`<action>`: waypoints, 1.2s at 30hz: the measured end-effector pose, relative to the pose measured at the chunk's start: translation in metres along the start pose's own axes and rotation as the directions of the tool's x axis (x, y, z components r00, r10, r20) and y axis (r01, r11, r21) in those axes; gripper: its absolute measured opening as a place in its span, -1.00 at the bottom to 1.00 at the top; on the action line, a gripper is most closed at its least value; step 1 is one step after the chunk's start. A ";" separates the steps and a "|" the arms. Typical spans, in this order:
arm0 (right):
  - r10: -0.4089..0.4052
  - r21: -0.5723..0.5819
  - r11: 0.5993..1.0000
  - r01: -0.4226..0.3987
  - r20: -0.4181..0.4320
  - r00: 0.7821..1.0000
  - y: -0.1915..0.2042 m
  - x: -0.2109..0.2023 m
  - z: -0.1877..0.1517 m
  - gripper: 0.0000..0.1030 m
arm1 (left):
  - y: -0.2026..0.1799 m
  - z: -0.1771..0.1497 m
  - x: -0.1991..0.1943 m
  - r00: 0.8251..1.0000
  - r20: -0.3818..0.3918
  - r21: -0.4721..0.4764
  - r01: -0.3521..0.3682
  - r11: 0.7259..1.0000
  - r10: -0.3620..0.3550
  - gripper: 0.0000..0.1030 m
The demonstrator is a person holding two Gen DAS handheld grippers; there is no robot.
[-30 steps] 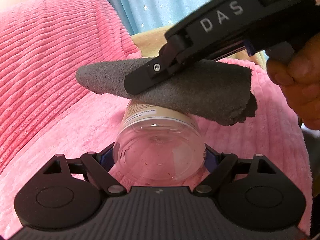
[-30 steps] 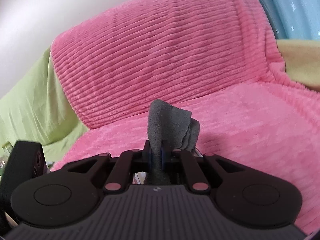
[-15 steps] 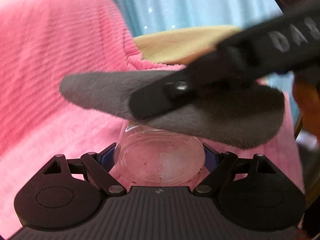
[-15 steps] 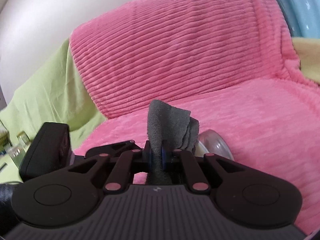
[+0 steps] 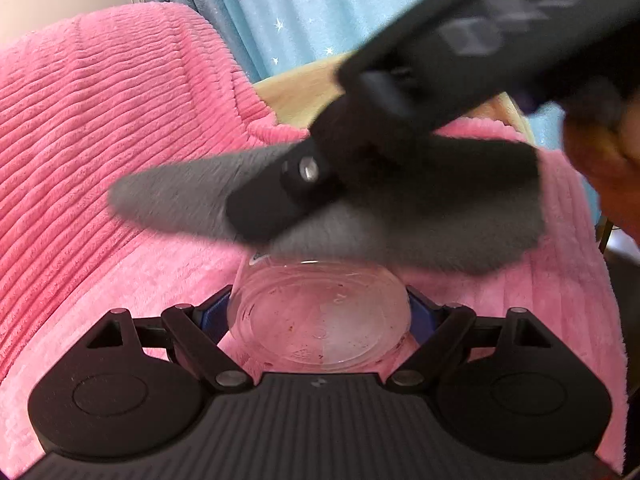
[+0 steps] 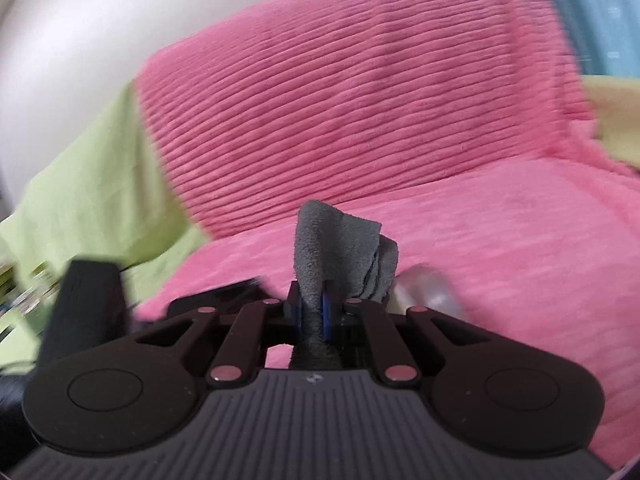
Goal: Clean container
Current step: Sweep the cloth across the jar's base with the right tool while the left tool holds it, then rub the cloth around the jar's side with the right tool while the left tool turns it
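Observation:
My left gripper (image 5: 320, 312) is shut on a clear plastic container (image 5: 320, 320), its bottom facing the camera and specked with residue. My right gripper (image 6: 312, 316) is shut on a folded grey cloth (image 6: 340, 244). In the left wrist view the right gripper (image 5: 276, 204) crosses from the upper right and holds the grey cloth (image 5: 420, 220) against the container's upper far side, hiding its mouth end. In the right wrist view the container (image 6: 428, 288) shows blurred just right of the cloth.
A pink ribbed blanket (image 5: 100, 140) covers the sofa seat and backrest behind both grippers. A green sheet (image 6: 92, 184) lies at the left, a blue star curtain (image 5: 300, 8) hangs behind. The person's hand (image 5: 600, 160) holds the right gripper at the right edge.
The right gripper with the cloth has swept across the container's top and tilted steeper. The left gripper has turned the container so that its bottom faces the camera more squarely.

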State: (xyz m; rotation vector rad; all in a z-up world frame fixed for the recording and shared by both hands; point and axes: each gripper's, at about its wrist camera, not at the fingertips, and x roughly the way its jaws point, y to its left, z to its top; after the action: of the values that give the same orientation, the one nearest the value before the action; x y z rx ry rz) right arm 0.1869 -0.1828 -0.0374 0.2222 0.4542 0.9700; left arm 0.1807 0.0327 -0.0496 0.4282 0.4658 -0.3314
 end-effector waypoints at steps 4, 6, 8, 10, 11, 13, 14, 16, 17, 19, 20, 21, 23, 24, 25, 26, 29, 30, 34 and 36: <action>-0.022 0.064 0.998 0.021 0.020 1.000 -0.010 -0.002 0.000 -0.88 | -0.001 0.003 0.002 1.000 -0.005 0.014 -0.005 1.000 0.006 0.66; -0.027 0.052 0.998 0.026 0.022 0.999 -0.008 -0.001 -0.001 -0.88 | -0.001 0.004 0.000 1.000 -0.013 0.003 -0.005 1.000 0.005 0.66; -0.032 0.035 0.999 0.031 0.020 0.999 -0.004 0.002 -0.002 -0.88 | 0.001 0.005 0.001 1.000 -0.022 -0.016 -0.001 1.000 0.000 0.66; -0.033 0.036 0.999 0.033 0.021 0.999 -0.004 0.005 -0.002 -0.88 | 0.005 0.006 -0.001 1.000 -0.030 -0.057 0.008 0.998 -0.009 0.67; -0.033 0.038 0.999 0.033 0.021 0.999 -0.004 0.005 -0.001 -0.88 | 0.008 0.007 -0.001 0.999 -0.031 -0.079 0.013 0.997 -0.015 0.67; -0.033 0.042 0.999 0.032 0.024 0.999 -0.004 0.005 -0.001 -0.88 | 0.014 0.010 0.000 0.999 -0.034 -0.115 0.021 0.993 -0.025 0.68; -0.033 0.042 0.999 0.032 0.025 0.999 -0.004 0.005 -0.001 -0.88 | 0.016 0.010 0.001 0.999 -0.035 -0.130 0.024 0.991 -0.028 0.68; -0.033 0.042 0.999 0.032 0.025 0.999 -0.005 0.006 -0.001 -0.88 | 0.018 0.008 0.001 0.999 -0.034 -0.157 0.030 0.987 -0.036 0.68; -0.033 0.042 0.999 0.032 0.025 0.999 -0.005 0.006 -0.001 -0.88 | 0.019 0.007 0.003 0.999 -0.036 -0.169 0.034 0.985 -0.041 0.68; -0.035 0.039 0.999 0.034 0.021 0.999 -0.006 0.006 -0.001 -0.88 | 0.022 0.003 0.006 0.998 -0.047 -0.184 0.040 0.982 -0.049 0.67; -0.039 0.034 0.999 0.039 0.015 0.999 -0.006 0.006 0.001 -0.88 | 0.020 0.001 0.004 0.997 -0.051 -0.184 0.040 0.982 -0.050 0.67; -0.046 0.028 0.999 0.046 0.010 0.999 -0.004 0.007 0.002 -0.88 | 0.020 0.001 0.004 0.997 -0.051 -0.184 0.041 0.982 -0.051 0.67; -0.053 0.017 0.998 0.053 0.009 0.999 -0.004 0.006 0.002 -0.88 | 0.020 0.000 0.004 0.997 -0.051 -0.186 0.044 0.982 -0.054 0.67; -0.052 0.016 0.999 0.052 0.016 0.999 -0.004 0.006 0.001 -0.88 | 0.021 0.000 0.004 0.997 -0.050 -0.190 0.046 0.981 -0.056 0.67; -0.048 0.024 0.999 0.048 0.023 0.999 -0.005 0.006 0.000 -0.88 | 0.021 -0.001 0.004 0.997 -0.048 -0.195 0.049 0.980 -0.059 0.66; -0.045 0.036 0.998 0.044 0.028 0.999 -0.005 0.006 -0.001 -0.88 | 0.024 -0.001 0.004 0.997 -0.046 -0.202 0.053 0.978 -0.064 0.66; -0.037 0.035 0.999 0.036 0.020 0.999 -0.003 0.007 0.000 -0.86 | 0.028 -0.001 0.005 0.996 -0.041 -0.216 0.064 0.974 -0.074 0.66; -0.014 0.033 0.999 0.014 0.011 1.000 -0.002 0.007 0.001 -0.86 | 0.028 -0.001 0.005 0.996 -0.040 -0.214 0.064 0.975 -0.074 0.66; 0.089 0.022 0.996 -0.088 -0.032 0.996 0.005 0.004 -0.002 -0.87 | 0.023 0.001 0.005 0.998 -0.045 -0.163 0.032 0.986 -0.040 0.66; 0.061 0.003 0.998 -0.061 -0.020 0.998 0.002 0.003 0.000 -0.88 | 0.016 0.002 0.004 0.999 -0.049 -0.093 -0.001 0.996 -0.003 0.66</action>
State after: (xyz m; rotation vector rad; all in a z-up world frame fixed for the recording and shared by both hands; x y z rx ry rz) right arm 0.1870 -0.1792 -0.0380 0.2296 0.4693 1.0322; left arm 0.1909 0.0445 -0.0443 0.3460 0.5267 -0.2992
